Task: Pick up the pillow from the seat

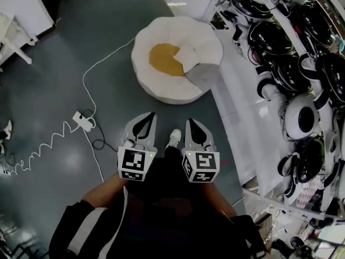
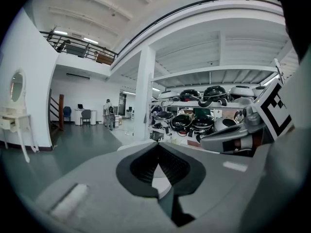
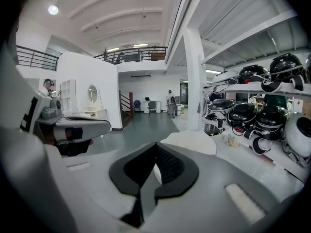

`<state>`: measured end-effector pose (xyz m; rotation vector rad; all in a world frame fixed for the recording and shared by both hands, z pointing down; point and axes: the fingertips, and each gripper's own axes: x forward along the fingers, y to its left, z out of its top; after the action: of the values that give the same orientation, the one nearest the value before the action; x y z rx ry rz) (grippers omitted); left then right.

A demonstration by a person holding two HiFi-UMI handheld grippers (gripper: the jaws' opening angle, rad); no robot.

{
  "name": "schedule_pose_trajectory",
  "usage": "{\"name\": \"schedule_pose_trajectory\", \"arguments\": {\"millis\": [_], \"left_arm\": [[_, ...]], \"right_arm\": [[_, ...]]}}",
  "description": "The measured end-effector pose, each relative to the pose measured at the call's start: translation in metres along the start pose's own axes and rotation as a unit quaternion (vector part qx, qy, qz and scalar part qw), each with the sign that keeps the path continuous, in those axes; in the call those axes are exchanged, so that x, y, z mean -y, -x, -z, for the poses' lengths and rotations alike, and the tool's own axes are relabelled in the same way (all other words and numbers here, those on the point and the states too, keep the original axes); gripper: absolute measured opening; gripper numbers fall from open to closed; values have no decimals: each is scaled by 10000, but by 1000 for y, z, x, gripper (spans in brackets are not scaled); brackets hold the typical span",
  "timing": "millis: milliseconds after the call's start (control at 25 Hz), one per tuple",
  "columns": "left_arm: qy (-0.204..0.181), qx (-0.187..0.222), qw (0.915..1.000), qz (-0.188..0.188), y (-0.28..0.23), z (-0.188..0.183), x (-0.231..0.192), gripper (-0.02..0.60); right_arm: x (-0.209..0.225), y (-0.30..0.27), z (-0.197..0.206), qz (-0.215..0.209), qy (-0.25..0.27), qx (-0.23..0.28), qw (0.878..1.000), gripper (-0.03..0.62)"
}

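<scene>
A round white seat [image 1: 161,85] stands on the grey floor ahead of me, and a mustard-yellow pillow [image 1: 165,60] lies in its hollow beside a pale upright back part [image 1: 200,63]. My left gripper [image 1: 145,117] and right gripper [image 1: 193,124] hang side by side at waist height, well short of the seat. Both are shut with nothing between the jaws. In the right gripper view the seat [image 3: 192,141] shows just past my right gripper [image 3: 155,149]. In the left gripper view my left gripper [image 2: 158,147] hides most of the seat, with only a white patch showing.
A white power strip [image 1: 82,120] with a curly cable lies on the floor at left. Shelves of black and white helmets [image 1: 302,63] line the right side on a white platform [image 1: 237,107]. A white table leg [image 1: 11,42] stands far left. My shoe [image 1: 173,138] is between the grippers.
</scene>
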<state>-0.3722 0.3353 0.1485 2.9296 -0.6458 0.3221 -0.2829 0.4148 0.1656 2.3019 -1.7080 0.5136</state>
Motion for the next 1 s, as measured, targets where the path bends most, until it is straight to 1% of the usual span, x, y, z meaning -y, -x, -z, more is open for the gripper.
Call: {"name": "schedule_pose_trajectory", "arguments": {"millis": [160,320,600,800,1000], "left_arm": [[-36,-67,9998,-160,-15,-2,-7,1],[-34,-118,9996,-235,-42,-8,-10,0],[11,-300,9993,-232,-107,-14,-11,1],[-83,-378,9989,-249,-158,-23,-3,2],[-126,-437,9983,-360,-195,-33,1,2]], "right_arm": [[10,-20,-4,-143,-6,1,9999,2],[30,-44,-11,-213,-2,-25,9998,2],[74,-89,-20,-302,-7,-155,9994,2],[110,-119,-24,-380,-56,-203,9991,2],[140,-140,-36,-497,-9,-148,9987,1]]}}
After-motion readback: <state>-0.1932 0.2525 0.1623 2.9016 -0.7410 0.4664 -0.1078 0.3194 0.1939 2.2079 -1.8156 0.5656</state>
